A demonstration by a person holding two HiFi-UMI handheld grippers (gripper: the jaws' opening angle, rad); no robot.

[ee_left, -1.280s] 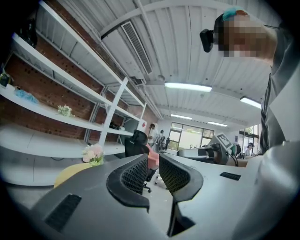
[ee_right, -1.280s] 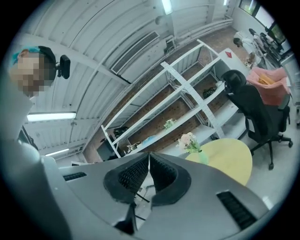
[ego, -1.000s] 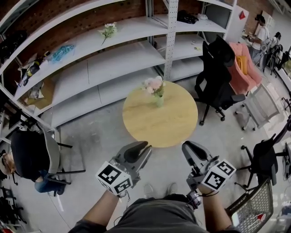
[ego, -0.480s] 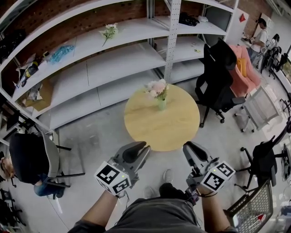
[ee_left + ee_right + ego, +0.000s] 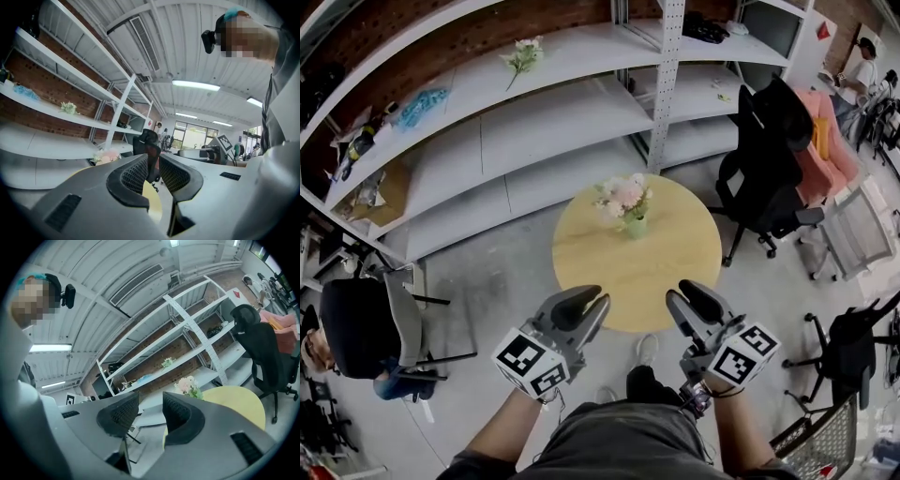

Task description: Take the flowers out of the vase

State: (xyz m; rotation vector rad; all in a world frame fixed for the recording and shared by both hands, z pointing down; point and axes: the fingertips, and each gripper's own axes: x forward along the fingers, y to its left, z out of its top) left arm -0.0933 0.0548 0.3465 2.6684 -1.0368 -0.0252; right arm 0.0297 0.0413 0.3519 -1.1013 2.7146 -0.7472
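Along the far side of the room, from 9 o'clock round to 1 o'clock in the head view, runs a white shelving rack against a brick wall, its shelves mostly bare. At the middle of the floor stands the round wooden worktop. A black office chair sits at 2 o'clock from it, with a pink armchair just behind that chair.

At the worktop's 6 o'clock rim, the person holds both tools level and pointed toward the middle. The left tool is at about 7 o'clock and the right tool at about 5 o'clock, well apart from each other. From above, the tips seem to overlap the rim, though the steep angle makes it hard to say how far over the wood they reach.

In the left gripper view, the left tool has its jaws barely apart, with only a thin slit between the pads and nothing in it. In the right gripper view, the right tool is opening. Its pads stand clearly apart and only floor and shelving show between them.

The flowers, pale pink with green leaves, are in the vase. It is a small green one standing upright on the 12 o'clock half of the worktop, inside the rim and well apart from both tools. The right gripper view shows the flowers at 1 o'clock above its jaws, and the left gripper view shows them at 10 o'clock. A loose flower sprig lies on an upper shelf at 11 o'clock.
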